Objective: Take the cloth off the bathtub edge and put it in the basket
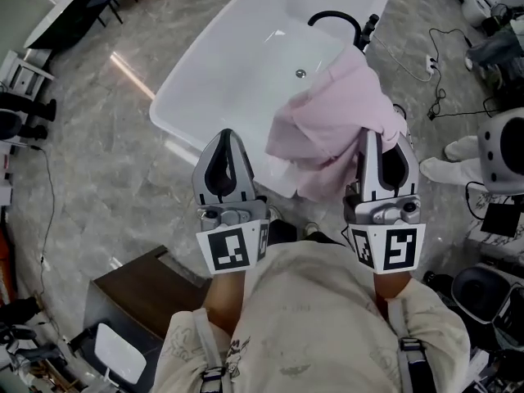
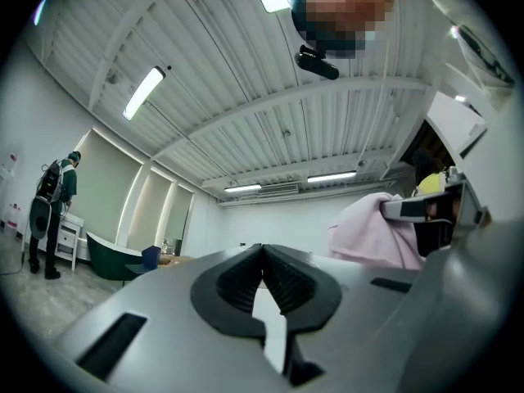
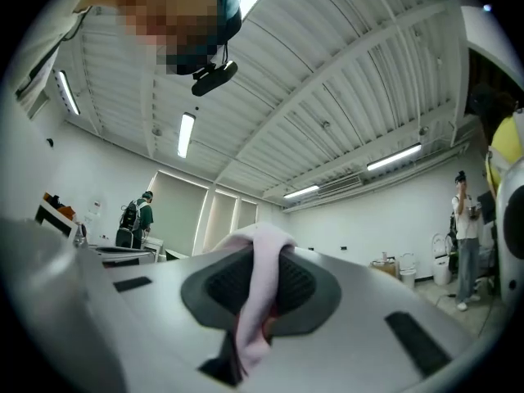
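Above the near rim of the bathtub (image 1: pixel 173 125), the pink cloth (image 1: pixel 327 121) hangs from the right gripper (image 1: pixel 372 142), whose jaws are clamped on a fold. It looks soft, light and floppy, so a bunched fold is the best hold. The left gripper (image 1: pixel 227 135) has its jaws together, empty.

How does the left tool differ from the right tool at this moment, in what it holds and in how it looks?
1. The right tool is shut on the pink cloth; the left tool is shut with nothing between its jaws.
2. The cloth covers the right tool's tip; the left tool's tip is bare and apart from the cloth.

Both point forward toward the white bathtub, side by side.
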The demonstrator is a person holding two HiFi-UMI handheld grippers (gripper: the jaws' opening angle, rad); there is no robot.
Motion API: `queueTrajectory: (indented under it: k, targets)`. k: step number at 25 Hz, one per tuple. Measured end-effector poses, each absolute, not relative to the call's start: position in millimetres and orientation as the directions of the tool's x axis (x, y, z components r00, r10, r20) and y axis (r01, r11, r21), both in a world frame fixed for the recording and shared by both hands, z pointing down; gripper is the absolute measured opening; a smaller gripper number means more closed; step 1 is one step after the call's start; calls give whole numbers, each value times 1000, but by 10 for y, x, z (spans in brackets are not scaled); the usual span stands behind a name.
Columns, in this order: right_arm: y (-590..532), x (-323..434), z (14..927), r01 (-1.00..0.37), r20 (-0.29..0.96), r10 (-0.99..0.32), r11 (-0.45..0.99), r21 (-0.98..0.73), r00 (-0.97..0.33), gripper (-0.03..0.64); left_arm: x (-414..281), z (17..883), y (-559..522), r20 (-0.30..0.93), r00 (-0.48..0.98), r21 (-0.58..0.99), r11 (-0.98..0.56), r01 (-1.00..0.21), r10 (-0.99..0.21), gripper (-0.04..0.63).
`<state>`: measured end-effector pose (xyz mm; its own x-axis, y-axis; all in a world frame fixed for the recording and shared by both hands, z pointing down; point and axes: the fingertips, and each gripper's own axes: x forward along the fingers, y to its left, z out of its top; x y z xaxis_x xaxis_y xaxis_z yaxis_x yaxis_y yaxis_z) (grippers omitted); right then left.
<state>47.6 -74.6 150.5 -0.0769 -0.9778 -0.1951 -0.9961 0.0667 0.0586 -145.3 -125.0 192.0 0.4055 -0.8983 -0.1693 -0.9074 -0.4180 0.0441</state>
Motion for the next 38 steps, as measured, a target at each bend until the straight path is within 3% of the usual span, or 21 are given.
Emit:
queueTrajectory:
  k: [16,38]
  targets:
    - [-444,1131,1558,-981,-184,-966,-193,33,184,28,-697,2014,-1436,-130,593,47,-603,-796,-794,3]
    - [437,3003,1632,-920,-211,-897,-391,-27,387,28,1300,1881,-801,-126,745,-40,-747,-664,-655,3]
